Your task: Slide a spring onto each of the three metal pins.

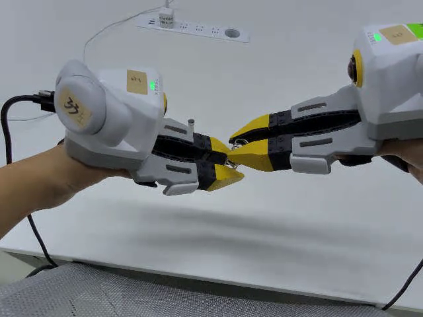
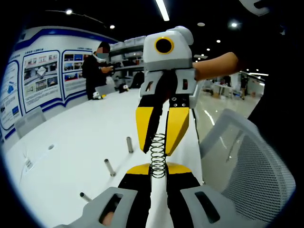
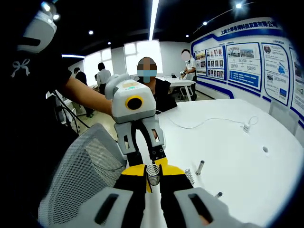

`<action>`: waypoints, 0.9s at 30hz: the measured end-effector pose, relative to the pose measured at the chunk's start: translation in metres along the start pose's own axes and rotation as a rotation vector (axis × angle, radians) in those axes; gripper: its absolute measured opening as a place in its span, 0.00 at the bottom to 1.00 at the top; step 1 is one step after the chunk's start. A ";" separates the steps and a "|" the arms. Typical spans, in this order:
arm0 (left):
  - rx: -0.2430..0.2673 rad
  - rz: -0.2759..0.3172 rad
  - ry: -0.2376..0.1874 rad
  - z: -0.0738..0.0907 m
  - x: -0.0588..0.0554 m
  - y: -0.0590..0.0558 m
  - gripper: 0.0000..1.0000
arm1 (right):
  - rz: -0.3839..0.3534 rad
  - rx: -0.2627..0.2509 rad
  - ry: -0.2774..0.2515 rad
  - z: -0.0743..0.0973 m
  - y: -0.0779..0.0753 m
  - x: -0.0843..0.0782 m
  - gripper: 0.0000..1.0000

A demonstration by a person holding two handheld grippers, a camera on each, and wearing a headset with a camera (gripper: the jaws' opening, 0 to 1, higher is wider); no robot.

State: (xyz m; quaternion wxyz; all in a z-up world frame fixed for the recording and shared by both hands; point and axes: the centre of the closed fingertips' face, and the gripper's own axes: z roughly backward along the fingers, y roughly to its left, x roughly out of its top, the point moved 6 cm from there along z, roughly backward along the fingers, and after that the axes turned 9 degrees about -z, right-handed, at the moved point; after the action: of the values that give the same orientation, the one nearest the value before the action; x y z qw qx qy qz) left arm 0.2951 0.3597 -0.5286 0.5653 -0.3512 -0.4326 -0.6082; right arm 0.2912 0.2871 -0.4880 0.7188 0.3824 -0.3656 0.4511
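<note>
Left hand-held gripper (image 1: 230,160) and right hand-held gripper (image 1: 232,146) both clamp one spring (image 2: 157,155) mid-air; pins (image 2: 129,144) look bare, none clearly done.

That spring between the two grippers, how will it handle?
Spring looks thin-wired and open-coiled, so probably light and squashy, apt to bow sideways. Round and bare metal, it may slip or roll if dropped on the smooth table.

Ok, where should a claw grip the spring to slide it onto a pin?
At one end, pinching across the coils from the side. The spring is a slim open coil, so its other end must stay clear to drop over an upright pin.
</note>
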 end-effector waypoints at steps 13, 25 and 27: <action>-0.008 0.044 -0.040 0.006 0.003 0.001 0.12 | 0.028 -0.026 -0.009 -0.001 0.003 0.007 0.10; 0.035 0.069 -0.053 0.015 0.004 0.009 0.24 | 0.048 -0.054 -0.040 0.006 -0.005 0.024 0.10; 0.044 0.074 -0.044 0.017 0.001 0.010 0.27 | 0.050 -0.068 -0.040 0.007 -0.009 0.025 0.10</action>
State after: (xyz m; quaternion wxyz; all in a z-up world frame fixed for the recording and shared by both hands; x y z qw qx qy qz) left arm 0.3039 0.3752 -0.5198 0.5856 -0.3677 -0.4449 -0.5692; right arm 0.3069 0.2875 -0.4652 0.7126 0.3573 -0.4044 0.4483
